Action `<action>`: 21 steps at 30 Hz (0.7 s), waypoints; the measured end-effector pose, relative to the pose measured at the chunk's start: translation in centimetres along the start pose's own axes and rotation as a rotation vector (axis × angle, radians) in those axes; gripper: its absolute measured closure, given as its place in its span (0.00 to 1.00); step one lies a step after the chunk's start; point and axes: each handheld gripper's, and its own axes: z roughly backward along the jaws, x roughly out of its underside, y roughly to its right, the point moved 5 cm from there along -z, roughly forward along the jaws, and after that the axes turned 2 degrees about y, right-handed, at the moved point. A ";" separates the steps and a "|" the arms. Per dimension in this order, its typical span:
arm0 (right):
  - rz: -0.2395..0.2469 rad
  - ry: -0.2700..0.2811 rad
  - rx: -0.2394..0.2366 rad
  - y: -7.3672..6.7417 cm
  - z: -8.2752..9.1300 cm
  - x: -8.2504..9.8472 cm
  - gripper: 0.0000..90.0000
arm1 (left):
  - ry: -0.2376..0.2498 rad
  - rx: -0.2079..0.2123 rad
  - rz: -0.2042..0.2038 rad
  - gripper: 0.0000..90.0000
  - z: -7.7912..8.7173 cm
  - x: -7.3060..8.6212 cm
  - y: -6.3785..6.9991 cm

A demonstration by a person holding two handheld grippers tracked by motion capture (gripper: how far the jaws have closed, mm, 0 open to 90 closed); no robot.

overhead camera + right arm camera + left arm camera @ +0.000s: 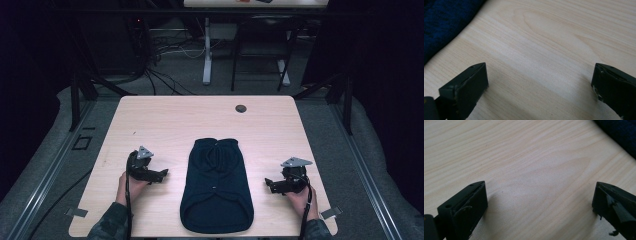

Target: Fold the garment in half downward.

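We take the dark navy knitted sleeveless garment as our landmark: it lies flat in the near middle of the pale wooden table, its narrower end pointing away from us and its wide hem toward the near edge. Our left gripper rests on the bare wood just to the garment's left, and our right gripper just to its right, both apart from the cloth. In the left gripper view the jaws stand wide apart over nothing but wood grain, with the garment's edge at the upper corner; in the right gripper view the jaws are likewise spread and empty, the knit off to one side.

We judge the knit to be light, soft and limp. It should sag and fold wherever it is unsupported, and stretch rather than slide as a whole. A pinch on a single layer at the side edges or hem corners looks best to us, one gripper on each side, since the thick middle offers no edge to catch.
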 end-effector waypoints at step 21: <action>-0.010 -0.014 0.008 -0.1 0.0 0.0 0.00 | -0.001 -0.001 0.000 0.00 0.0 0.0 0.0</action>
